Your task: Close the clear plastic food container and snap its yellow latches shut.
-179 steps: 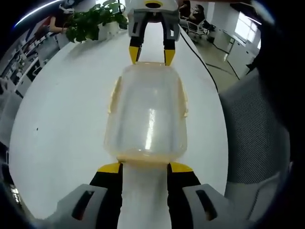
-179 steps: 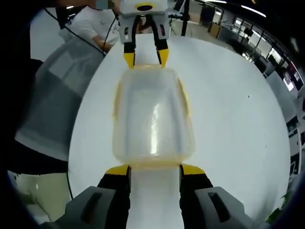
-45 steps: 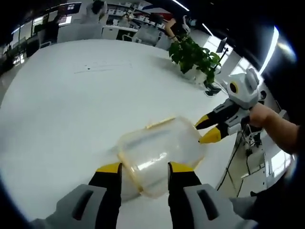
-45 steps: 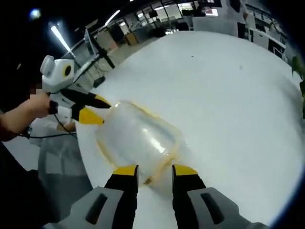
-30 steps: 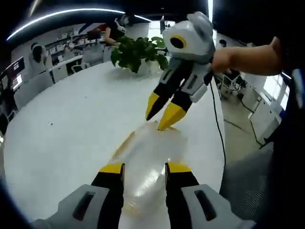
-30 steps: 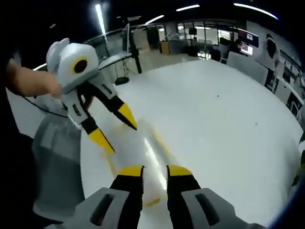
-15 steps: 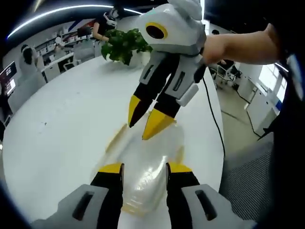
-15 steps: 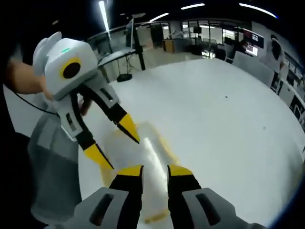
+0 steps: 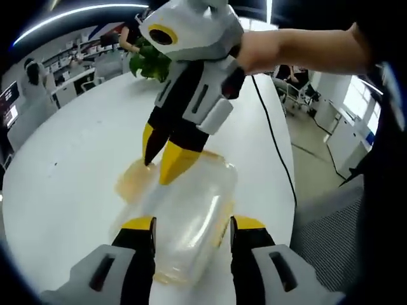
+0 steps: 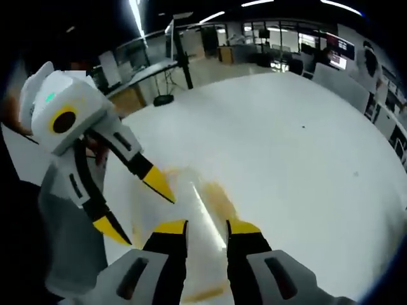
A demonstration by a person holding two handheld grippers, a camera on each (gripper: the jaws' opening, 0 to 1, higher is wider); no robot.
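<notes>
The right gripper [image 9: 166, 166], seen in the left gripper view with a hand [image 9: 254, 54] around its body, points steeply down, its yellow-tipped jaws nearly together and holding nothing, their tips at the far end of the clear plastic food container [image 9: 184, 219]. That posture suits pressing rather than gripping: it looks like a push on the lid edge or on the yellow latch [image 9: 135, 180] that sticks out at that end. The left gripper [image 9: 191, 223] hangs above the container's near end with its jaws spread to either side of the lid and nothing between them, likely placed to steady the box against the push. The container lies flat near the edge of the white table [image 9: 70, 159], lid on. In the right gripper view the left gripper [image 10: 137, 206] slants in with jaws apart beside the blurred container [image 10: 197, 210]. Whether every latch has snapped shut cannot be told.
</notes>
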